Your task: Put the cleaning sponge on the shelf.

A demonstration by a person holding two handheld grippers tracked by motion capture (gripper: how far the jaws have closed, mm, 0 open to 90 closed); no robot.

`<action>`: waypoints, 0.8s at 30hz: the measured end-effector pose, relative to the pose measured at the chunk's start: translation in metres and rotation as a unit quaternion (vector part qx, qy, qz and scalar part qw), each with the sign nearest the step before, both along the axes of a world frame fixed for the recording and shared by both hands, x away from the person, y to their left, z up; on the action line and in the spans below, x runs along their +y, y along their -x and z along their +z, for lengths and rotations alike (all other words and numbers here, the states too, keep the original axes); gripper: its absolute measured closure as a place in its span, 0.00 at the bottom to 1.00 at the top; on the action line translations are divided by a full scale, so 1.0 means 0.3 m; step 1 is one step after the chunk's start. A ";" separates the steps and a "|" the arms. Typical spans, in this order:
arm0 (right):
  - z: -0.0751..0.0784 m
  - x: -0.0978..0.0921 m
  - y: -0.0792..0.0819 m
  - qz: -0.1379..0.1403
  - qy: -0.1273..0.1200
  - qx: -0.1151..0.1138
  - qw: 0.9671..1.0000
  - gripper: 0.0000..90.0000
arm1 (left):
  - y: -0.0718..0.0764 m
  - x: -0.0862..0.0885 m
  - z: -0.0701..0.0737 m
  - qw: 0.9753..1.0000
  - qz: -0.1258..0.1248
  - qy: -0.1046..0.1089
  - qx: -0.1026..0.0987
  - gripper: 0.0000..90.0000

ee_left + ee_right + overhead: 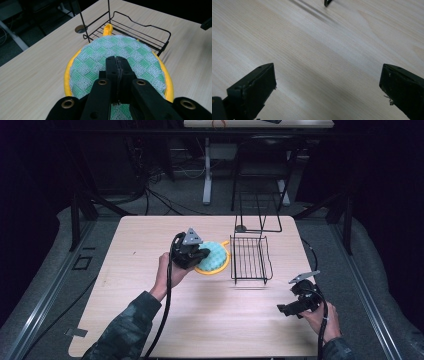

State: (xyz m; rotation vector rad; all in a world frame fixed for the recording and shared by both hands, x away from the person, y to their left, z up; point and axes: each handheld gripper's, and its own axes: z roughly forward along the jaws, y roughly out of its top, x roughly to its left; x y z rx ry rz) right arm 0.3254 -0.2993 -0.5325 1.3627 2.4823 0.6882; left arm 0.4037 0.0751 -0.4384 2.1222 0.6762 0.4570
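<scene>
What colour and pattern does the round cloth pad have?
The pad is a green-and-white checkered weave with a yellow border, clearest in the left gripper view.

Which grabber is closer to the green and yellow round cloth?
The left. The left gripper sits right over the green and yellow round cloth, its jaws shut on the cloth's surface. The right gripper is far off, near the table's front right, past the wire rack, jaws open.

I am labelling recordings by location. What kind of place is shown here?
Probably a lab or recording studio: a bare wooden table encircled by dark curtains, cables on the floor, and a second desk behind.
</scene>
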 end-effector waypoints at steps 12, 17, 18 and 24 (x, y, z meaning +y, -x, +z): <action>0.002 -0.005 0.001 -0.001 0.001 0.001 1.000 0.00 | -0.012 -0.073 -0.003 1.000 -0.015 0.002 -0.008 1.00; 0.005 -0.005 0.003 0.001 -0.002 -0.001 1.000 0.00 | -0.018 -0.105 -0.008 1.000 -0.023 0.003 -0.010 1.00; 0.004 -0.005 0.003 0.001 -0.002 -0.001 1.000 0.00 | -0.020 -0.113 -0.009 1.000 -0.024 0.004 -0.011 1.00; 0.004 -0.005 0.003 0.000 -0.003 -0.003 1.000 0.00 | -0.028 -0.146 -0.014 0.999 -0.029 0.010 -0.016 1.00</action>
